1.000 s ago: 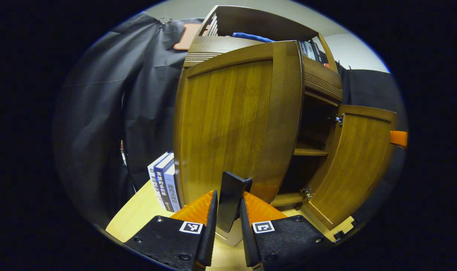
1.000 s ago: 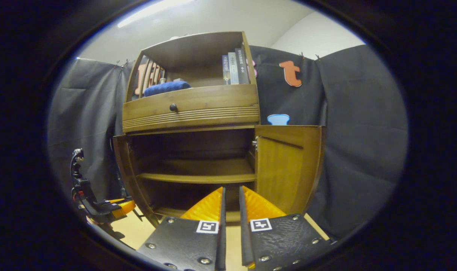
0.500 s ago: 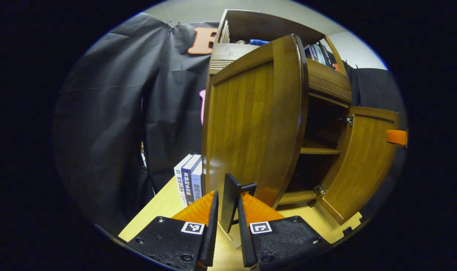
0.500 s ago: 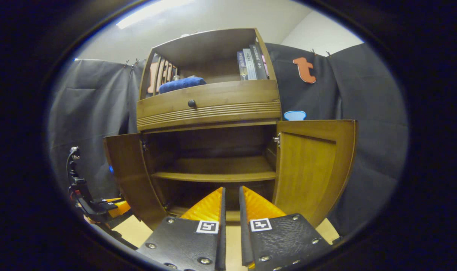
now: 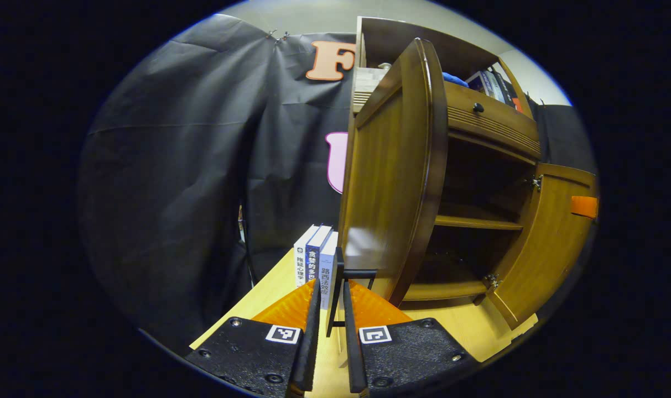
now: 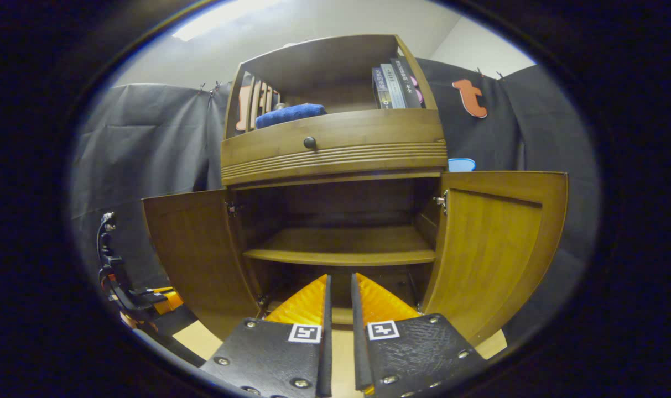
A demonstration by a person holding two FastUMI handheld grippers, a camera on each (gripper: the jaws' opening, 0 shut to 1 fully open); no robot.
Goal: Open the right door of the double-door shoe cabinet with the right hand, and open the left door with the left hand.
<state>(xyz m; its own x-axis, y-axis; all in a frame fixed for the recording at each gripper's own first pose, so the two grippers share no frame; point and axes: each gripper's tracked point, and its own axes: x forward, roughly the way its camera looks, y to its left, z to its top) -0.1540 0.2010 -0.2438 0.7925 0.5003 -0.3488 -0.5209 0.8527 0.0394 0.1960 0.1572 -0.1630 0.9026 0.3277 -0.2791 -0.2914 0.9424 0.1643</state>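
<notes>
The wooden shoe cabinet (image 6: 335, 160) stands with both lower doors swung out. In the left gripper view the left door (image 5: 396, 182) is seen almost edge-on, and my left gripper (image 5: 331, 283) is shut on its black handle (image 5: 337, 298) at the door's lower edge. The right door (image 5: 556, 243) stands wide beyond it. In the right gripper view my right gripper (image 6: 339, 276) is shut on nothing, in front of the open compartment between the left door (image 6: 194, 249) and the right door (image 6: 495, 243). The left gripper (image 6: 147, 298) shows low at the far left.
An inner shelf (image 6: 341, 255) crosses the open compartment. Above it is a drawer with a dark knob (image 6: 310, 142), then a blue cloth (image 6: 288, 115) and books (image 6: 393, 85). Three upright books (image 5: 316, 260) stand on the light table (image 5: 468, 331) beside the left door.
The left door has swung further outward with my left gripper still on its handle. The right gripper stays shut, and the cabinet sits farther right in its view.
</notes>
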